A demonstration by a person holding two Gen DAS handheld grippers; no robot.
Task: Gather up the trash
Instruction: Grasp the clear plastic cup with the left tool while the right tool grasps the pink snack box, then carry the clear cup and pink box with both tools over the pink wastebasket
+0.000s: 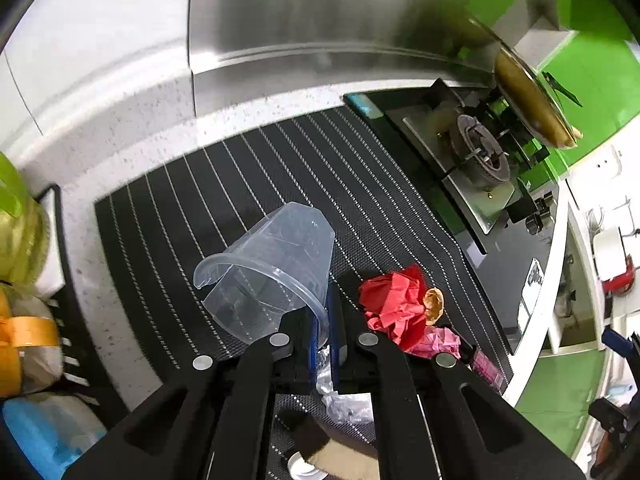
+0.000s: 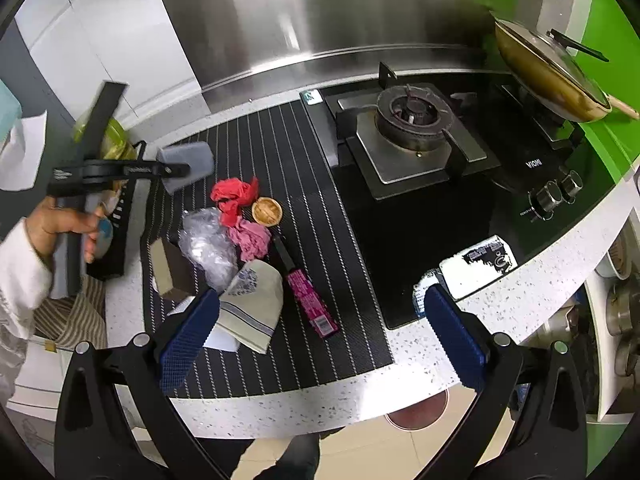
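Observation:
My left gripper point(image 1: 327, 312) is shut on the rim of a clear plastic cup point(image 1: 272, 268) and holds it above the striped mat; the right wrist view shows the same cup point(image 2: 186, 166) in that gripper point(image 2: 176, 170). On the mat lie red crumpled paper point(image 2: 234, 196), pink crumpled paper point(image 2: 252, 238), a brown nutshell point(image 2: 267, 211), crumpled clear plastic point(image 2: 208, 244), a patterned paper wrapper point(image 2: 252, 300), a magenta snack wrapper point(image 2: 310, 302) and a cardboard piece point(image 2: 164, 266). My right gripper point(image 2: 324, 340) is open and empty above the counter's front edge.
A gas stove point(image 2: 412, 136) with a lidded pan point(image 2: 548, 76) stands to the right. A white carton point(image 2: 476, 266) lies on the black glass. A black rack point(image 2: 120, 220) with bottles point(image 1: 20, 240) stands left of the mat point(image 2: 320, 240). A steel backsplash point(image 2: 320, 12) rises behind.

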